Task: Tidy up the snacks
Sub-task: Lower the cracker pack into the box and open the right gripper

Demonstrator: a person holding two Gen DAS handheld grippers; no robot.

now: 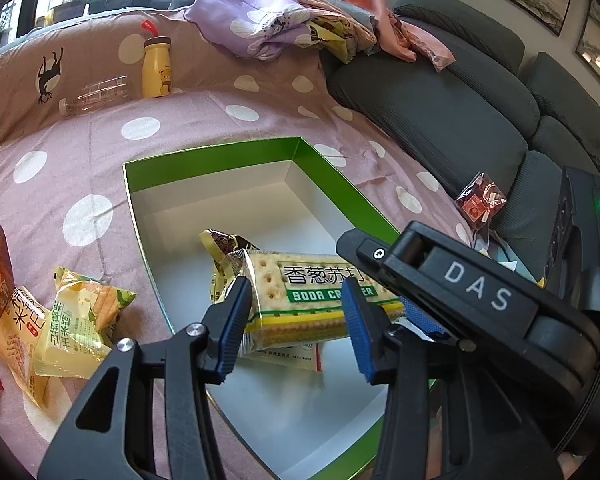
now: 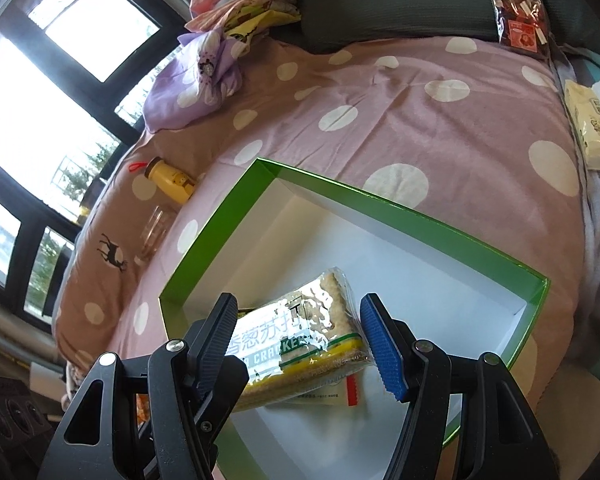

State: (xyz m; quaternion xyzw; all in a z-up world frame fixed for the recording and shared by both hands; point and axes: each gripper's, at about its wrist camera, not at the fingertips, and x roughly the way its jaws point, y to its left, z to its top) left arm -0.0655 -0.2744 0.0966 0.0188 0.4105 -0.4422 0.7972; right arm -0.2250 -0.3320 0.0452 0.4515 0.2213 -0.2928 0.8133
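Green-rimmed box (image 1: 332,184) holds only the soda cracker pack (image 1: 320,300) and a wrapper beside it; left gripper (image 1: 296,320) and right gripper (image 2: 304,348) straddle that pack half-open, grip unclear; several snack packets (image 1: 76,320) wait left of the box.

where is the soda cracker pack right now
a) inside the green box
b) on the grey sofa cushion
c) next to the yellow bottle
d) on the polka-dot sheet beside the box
a: the cracker pack lies over the white floor of the green box, within its walls, on top of another packet, with both grippers around it.
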